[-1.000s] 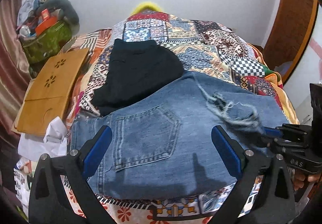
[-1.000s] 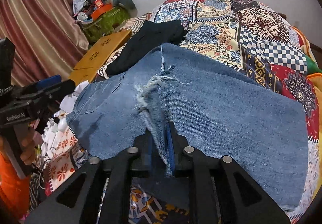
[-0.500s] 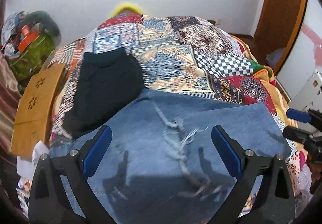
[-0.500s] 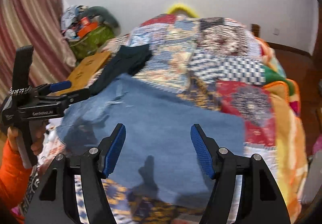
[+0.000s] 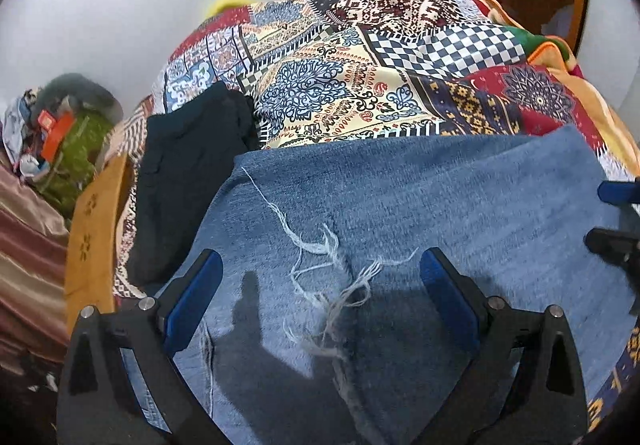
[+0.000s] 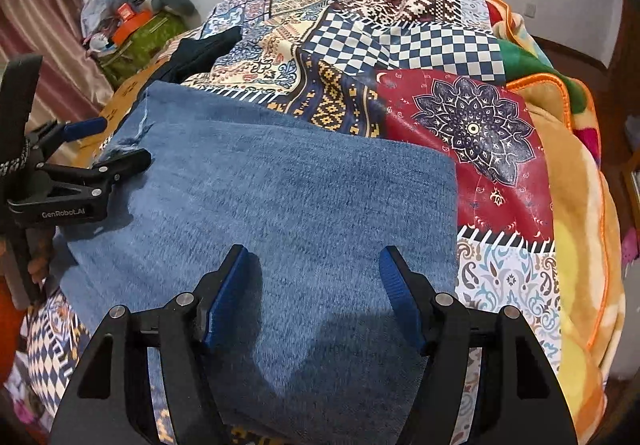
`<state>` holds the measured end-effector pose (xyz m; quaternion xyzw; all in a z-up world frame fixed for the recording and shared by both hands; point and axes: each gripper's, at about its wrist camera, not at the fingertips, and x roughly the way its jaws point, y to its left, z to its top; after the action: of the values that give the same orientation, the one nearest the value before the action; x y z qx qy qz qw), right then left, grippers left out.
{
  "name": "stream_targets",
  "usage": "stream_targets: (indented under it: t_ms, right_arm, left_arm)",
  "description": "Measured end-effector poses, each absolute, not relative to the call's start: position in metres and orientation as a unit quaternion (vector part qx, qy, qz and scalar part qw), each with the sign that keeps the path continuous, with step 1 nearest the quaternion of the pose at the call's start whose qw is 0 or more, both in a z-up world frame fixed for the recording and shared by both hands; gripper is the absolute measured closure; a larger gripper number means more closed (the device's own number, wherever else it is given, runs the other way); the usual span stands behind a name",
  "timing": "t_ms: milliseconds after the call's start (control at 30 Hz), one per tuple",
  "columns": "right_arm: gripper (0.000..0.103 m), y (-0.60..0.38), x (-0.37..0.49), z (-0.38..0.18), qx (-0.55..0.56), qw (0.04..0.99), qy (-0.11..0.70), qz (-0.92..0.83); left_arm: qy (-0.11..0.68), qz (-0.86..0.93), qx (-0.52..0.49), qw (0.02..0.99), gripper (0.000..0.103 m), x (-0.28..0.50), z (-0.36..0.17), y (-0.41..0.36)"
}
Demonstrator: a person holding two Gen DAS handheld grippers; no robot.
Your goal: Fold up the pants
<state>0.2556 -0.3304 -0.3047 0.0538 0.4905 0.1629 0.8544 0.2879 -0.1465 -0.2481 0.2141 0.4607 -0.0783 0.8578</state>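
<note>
Jeans [image 5: 420,213] folded flat on bed's patchwork quilt [image 5: 360,85], frayed threads uppermost, just beside black garment [image 5: 188,181]. Left tool [image 5: 320,297] spread wide above denim, nothing gripped. Right tool [image 6: 316,285] likewise parted over plain blue cloth, jaws just opened, nothing between them.

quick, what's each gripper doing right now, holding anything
left gripper: open, nothing held, poised over the jeans.
right gripper: open, jaws have just been opening, nothing between them, jeans lie flat below.
</note>
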Motion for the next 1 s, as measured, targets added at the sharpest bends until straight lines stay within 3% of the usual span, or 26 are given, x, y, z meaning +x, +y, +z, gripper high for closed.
stream_targets:
  t_ms: [600,1000]
  right_arm:
    - [0.039,-0.334,0.224,-0.291,0.042,0.854,0.502,0.133]
    - [0.039,-0.27,0.231,-0.233,0.005,0.876,0.447,0.18]
  left_arm:
    - [0.468,-0.08,0.154,0.867,0.002,0.251,-0.24,-0.115]
    - [0.396,-0.021,0.07,0.916,0.003,0.219,-0.173,-0.014]
